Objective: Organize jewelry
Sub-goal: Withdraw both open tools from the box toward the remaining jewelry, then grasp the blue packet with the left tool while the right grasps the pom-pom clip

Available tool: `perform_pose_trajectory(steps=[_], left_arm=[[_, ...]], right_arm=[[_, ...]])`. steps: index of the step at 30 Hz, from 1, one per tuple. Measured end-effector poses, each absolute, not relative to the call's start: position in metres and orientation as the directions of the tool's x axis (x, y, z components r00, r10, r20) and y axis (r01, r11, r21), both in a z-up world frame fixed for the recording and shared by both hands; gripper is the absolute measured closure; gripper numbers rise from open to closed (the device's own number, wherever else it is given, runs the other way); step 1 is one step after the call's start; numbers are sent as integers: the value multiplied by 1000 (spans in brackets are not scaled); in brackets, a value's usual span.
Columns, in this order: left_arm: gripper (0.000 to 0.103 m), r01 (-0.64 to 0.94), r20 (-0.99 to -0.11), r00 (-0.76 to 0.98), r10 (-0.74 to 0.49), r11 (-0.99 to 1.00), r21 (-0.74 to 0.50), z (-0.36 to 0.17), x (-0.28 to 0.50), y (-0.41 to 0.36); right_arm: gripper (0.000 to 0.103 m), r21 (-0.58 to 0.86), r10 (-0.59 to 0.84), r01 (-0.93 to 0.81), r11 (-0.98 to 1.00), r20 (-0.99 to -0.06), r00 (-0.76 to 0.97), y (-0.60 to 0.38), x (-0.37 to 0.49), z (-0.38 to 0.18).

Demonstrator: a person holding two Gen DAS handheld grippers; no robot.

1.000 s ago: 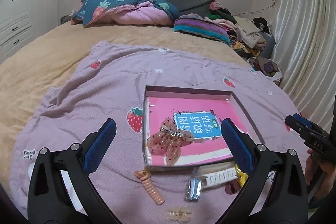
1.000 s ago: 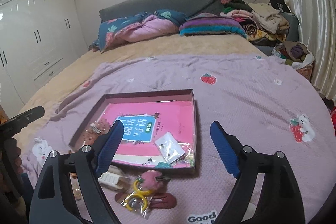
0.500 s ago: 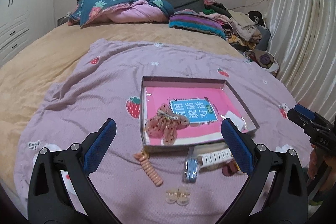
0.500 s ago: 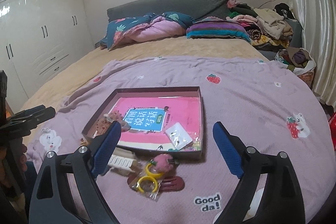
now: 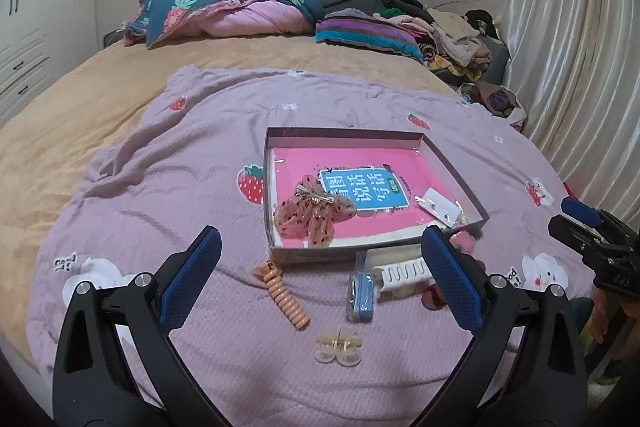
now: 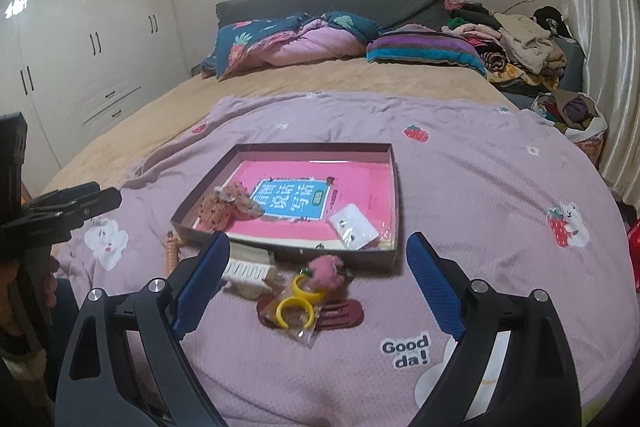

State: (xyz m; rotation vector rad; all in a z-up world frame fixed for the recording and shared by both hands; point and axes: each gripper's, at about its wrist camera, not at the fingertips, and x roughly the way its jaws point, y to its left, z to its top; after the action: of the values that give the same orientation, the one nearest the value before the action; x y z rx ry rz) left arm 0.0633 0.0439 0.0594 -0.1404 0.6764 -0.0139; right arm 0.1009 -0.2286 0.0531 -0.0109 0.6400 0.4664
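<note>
Lilac bedspread with strawberries and bears covers the near end of the bed (image 5: 80,115), and everything I have to sort lies on it in front of me. Both pairs of my fingers are spread wide and hold nothing: the left gripper (image 5: 320,267) hovers above the loose pieces, the right gripper (image 6: 320,267) likewise, a little to the other side.

At the middle stands the shallow box (image 5: 276,163), pink inside, and in it already lie the dotted bow clip (image 5: 314,213) and the earring card (image 5: 440,205). Outside its near wall, on the bedspread, the rest waits: the peach coil hair tie (image 5: 286,297), the blue clip (image 5: 362,293), the white comb clip (image 5: 402,271), and closest to me the clear bow clip (image 5: 338,345). From my right side I see the yellow rings (image 6: 298,307) in their packet, the pink pompom (image 6: 326,267) just behind them, and the dark red clip (image 6: 340,313) under the packet.

What matters next, I judge, is the coil hair tie: it lies ahead of my left fingers, between them, and its long axis runs slantwise from the box wall toward me and rightward. My left hand is the nearer one, so I would turn the fingers across that axis before closing. The rings and pompom fall to my right.
</note>
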Motion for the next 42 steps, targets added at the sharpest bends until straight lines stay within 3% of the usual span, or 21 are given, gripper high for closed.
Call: perform_pose_trajectory(steps=[33, 39, 42], left_arm=[[10, 82, -754, 635, -167, 985, -149, -22, 72, 15], [30, 101, -775, 601, -197, 980, -170, -38, 86, 10], [31, 111, -783, 582, -217, 976, -188, -45, 94, 8]], right_arm=[[13, 117, 389, -439, 891, -696, 603, -218, 90, -8], [13, 119, 372, -415, 902, -705, 604, -220, 102, -16], [13, 133, 374, -407, 904, -707, 600, -221, 113, -20]])
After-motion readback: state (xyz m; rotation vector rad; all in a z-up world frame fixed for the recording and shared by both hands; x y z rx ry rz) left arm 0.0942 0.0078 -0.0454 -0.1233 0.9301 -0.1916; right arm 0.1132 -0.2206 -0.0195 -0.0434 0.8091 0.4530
